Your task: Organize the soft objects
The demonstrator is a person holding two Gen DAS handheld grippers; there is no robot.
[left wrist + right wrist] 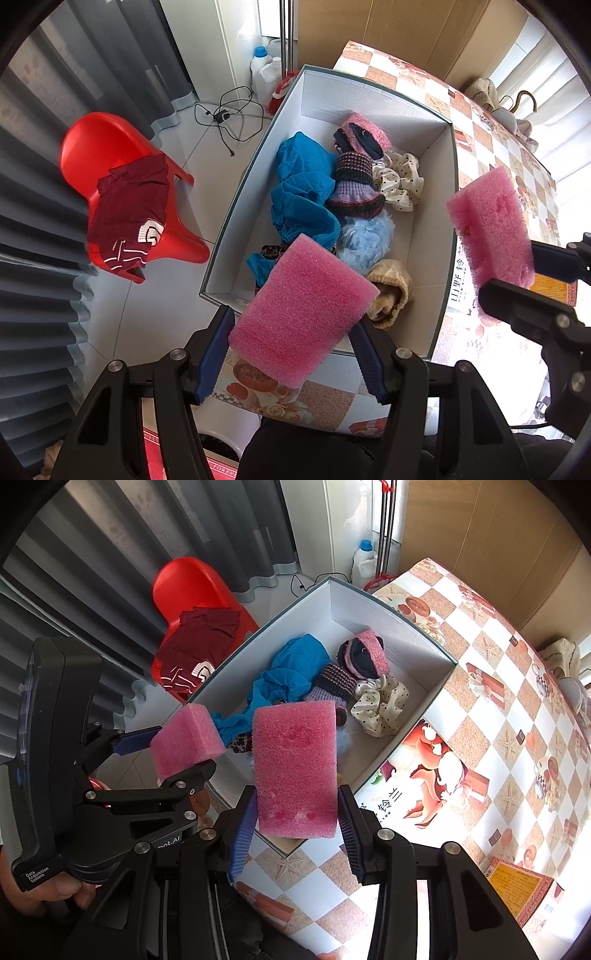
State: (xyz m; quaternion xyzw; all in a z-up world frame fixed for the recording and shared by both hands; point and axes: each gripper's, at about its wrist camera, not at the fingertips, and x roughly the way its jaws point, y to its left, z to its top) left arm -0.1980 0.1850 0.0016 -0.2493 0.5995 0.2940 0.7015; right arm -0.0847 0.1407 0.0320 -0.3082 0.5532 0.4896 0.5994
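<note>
Big white box (376,107) below me on the checked tabletop (498,738), already crowded with a blue cloth (299,184), knit hats and a fluffy blue piece. My left hand-held gripper (291,354) clamps a pink foam block (303,310) across its width, hanging over the box's near corner. My right hand-held gripper (297,827) pinches a second pink foam block (295,768) over the near wall. Risk, I reckon: let go here and either block clips the rim and tumbles outside
</note>
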